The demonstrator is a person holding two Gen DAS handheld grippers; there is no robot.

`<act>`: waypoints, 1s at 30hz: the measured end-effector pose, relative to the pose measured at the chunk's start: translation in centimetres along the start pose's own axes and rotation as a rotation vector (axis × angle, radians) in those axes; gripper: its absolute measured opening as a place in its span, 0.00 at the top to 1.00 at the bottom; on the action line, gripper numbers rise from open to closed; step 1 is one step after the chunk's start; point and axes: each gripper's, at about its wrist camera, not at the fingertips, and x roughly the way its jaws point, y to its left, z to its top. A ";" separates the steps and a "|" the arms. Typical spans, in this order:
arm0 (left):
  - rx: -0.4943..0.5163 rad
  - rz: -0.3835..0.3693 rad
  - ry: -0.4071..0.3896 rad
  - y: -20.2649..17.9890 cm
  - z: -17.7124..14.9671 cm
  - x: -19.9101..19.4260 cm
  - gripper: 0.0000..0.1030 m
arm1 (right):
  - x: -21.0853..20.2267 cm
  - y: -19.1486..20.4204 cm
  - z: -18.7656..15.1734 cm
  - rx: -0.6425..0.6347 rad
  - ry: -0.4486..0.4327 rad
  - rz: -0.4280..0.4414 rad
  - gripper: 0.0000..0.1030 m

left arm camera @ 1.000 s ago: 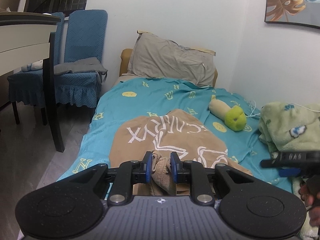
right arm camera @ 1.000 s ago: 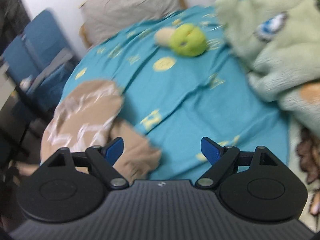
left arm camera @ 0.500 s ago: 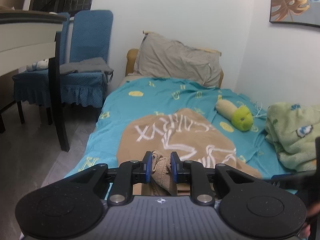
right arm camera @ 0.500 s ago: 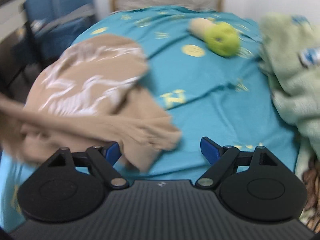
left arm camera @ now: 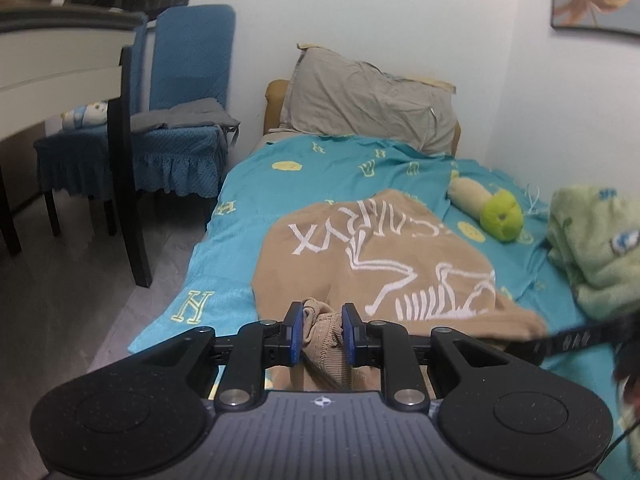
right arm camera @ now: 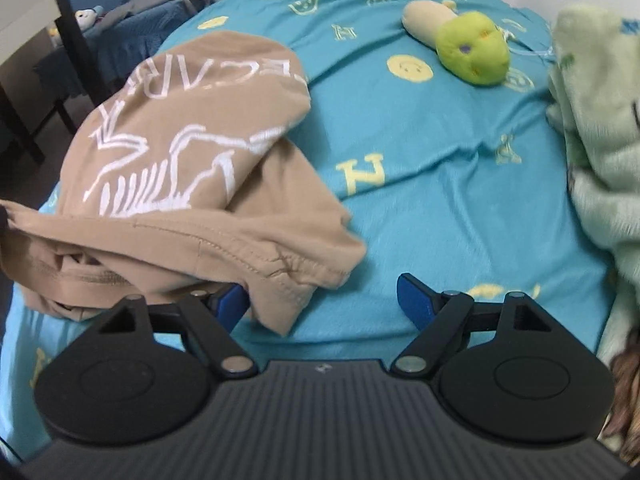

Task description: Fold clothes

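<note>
Bedroom surroundings frame the scene: a bed (left arm camera: 240, 184) under a teal sheet fills both views, set against a white wall. At the near edge of that bed, the left claw (left arm camera: 319, 334) is pressed onto a bunched ribbed edge of a tan shirt (left arm camera: 372, 256), so the cloth is pinched and lifted there. The right claw (right arm camera: 322, 300) is spread wide, with a loose hemmed corner of the same shirt lying just at its left finger (right arm camera: 230, 304) and nothing gripped.

The shirt is spread print-up across the near half of the bed, its right side rumpled and doubled over. The step in hand is judged to be the taking of a second hold: that loose corner would need to be pinched before the cloth can be drawn flat or laid over.

Further out, a green plush toy (right arm camera: 472, 48) lies well apart from the shirt, and a pale green blanket (right arm camera: 600, 128) is heaped at the right. A grey pillow (left arm camera: 368, 100) stands at the head; blue chairs (left arm camera: 176, 120) stand beside the bed.
</note>
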 end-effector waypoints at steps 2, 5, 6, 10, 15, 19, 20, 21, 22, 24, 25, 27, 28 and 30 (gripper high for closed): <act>0.020 0.006 0.008 -0.3 -0.2 -0.1 0.76 | -0.2 -1.0 -0.4 0.032 -0.023 0.022 0.21; 0.039 0.007 0.022 -0.8 -0.6 -0.2 0.74 | -0.4 -2.6 -1.4 0.106 -0.043 0.049 0.21; 0.046 0.008 0.027 -1.0 -0.7 -0.3 0.74 | -0.5 -3.0 -1.5 0.148 -0.047 0.071 0.21; 0.073 -0.021 0.086 -1.4 -1.2 -0.1 0.55 | -0.5 -3.5 -1.9 0.272 -0.089 0.148 0.21; 0.231 -0.002 0.143 -3.2 -2.3 0.5 0.44 | -0.7 -3.5 -1.5 0.319 -0.138 0.172 0.21; 0.274 0.066 0.159 -3.8 -3.2 1.5 0.43 | -0.6 -3.9 -1.2 0.345 -0.163 0.175 0.21; 0.262 0.087 0.155 -3.7 -3.2 1.7 0.42 | -0.6 -3.9 -1.1 0.347 -0.172 0.175 0.21; 0.232 0.101 0.148 -3.2 -2.9 1.9 0.39 | -0.6 -3.8 -1.1 0.348 -0.180 0.174 0.21; 0.197 0.113 0.140 -2.7 -2.6 2.0 0.38 | -0.6 -3.8 -1.1 0.348 -0.189 0.174 0.21; 0.128 0.136 0.118 -1.6 -2.0 2.2 0.36 | -0.7 -3.5 -1.1 0.335 -0.214 0.150 0.21; 0.094 0.148 0.102 -1.1 -1.6 2.1 0.36 | -0.8 -3.3 -1.1 0.328 -0.227 0.125 0.21; 0.019 0.170 0.061 0.0 -0.9 1.7 0.37 | -1.1 -2.9 -1.2 0.312 -0.252 0.067 0.21; -0.023 0.179 0.036 0.5 -0.6 1.4 0.36 | -1.0 -2.9 -1.2 0.312 -0.246 0.045 0.21; -0.099 0.172 -0.013 1.5 0.0 0.5 0.35 | -0.4 -3.2 -1.3 0.318 -0.199 0.013 0.21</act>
